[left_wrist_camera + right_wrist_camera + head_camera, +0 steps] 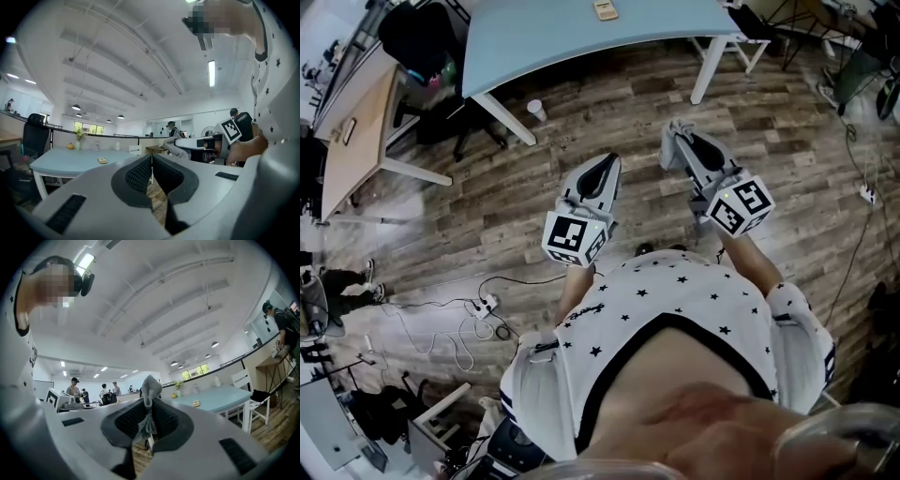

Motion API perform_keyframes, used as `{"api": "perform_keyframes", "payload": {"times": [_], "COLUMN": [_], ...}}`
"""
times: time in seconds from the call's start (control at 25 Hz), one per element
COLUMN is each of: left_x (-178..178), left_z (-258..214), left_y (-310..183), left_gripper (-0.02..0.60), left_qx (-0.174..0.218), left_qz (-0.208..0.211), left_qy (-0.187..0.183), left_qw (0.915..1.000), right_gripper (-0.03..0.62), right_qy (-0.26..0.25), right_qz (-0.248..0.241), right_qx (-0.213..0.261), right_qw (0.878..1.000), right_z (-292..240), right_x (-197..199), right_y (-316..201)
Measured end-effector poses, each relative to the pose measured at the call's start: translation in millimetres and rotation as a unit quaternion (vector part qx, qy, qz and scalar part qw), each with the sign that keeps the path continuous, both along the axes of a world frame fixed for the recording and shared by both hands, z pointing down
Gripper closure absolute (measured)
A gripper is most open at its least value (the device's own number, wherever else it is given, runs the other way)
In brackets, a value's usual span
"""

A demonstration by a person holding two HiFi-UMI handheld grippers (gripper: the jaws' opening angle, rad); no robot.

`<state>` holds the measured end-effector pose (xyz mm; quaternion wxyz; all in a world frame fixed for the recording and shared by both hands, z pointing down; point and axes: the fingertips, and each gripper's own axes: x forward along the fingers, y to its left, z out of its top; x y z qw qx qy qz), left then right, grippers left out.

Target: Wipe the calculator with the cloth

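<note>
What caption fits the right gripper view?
Right gripper pinches the cloth, with the blue table beyond.
</note>
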<state>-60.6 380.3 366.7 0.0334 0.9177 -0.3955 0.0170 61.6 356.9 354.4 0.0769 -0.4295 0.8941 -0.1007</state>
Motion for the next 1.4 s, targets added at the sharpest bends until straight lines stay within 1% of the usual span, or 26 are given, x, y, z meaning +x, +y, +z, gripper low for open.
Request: {"api": "perform_keyframes", "payload": {"times": [0.2, 0.36, 0.6, 0.8, 1.0, 1.4], "left_x": [-10, -9, -6, -6, -7, 9], "left_z": [3, 9, 26, 26, 27, 24], "left_y": [-6, -8, -21, -45, -82, -158], "left_gripper": [0.551, 0.551, 0.551, 0.551, 0.551, 0.551], "left_qx": [-0.005, -0.009, -0.031, -0.028, -0.028, -0.023], "left_qz": [0.001, 0.006, 0.004, -0.017, -0.039, -0.073], "left_qy": [0.005, 0.004, -0.003, -0.008, -0.015, -0.018], "left_qw": [1.0, 0.9999, 0.9995, 0.9994, 0.9987, 0.9969], "right_gripper": [0.557, 0.557, 0.557, 0.557, 0.557, 0.557], "right_qy": [-0.006, -0.005, -0.017, -0.029, -0.038, -0.049], "right_qz": [0.004, 0.009, 0.005, -0.013, -0.033, -0.06], "right_qx": [0.002, -0.002, -0.016, -0.017, -0.016, -0.022], "right_qw": [1.0, 1.0, 1.0, 0.999, 0.999, 0.997], "right_z": [-1, 4, 15, 18, 18, 24], "right_x": [-8, -5, -2, 0, 1, 17], "right_y": [-1, -2, -20, -52, -96, -182]}}
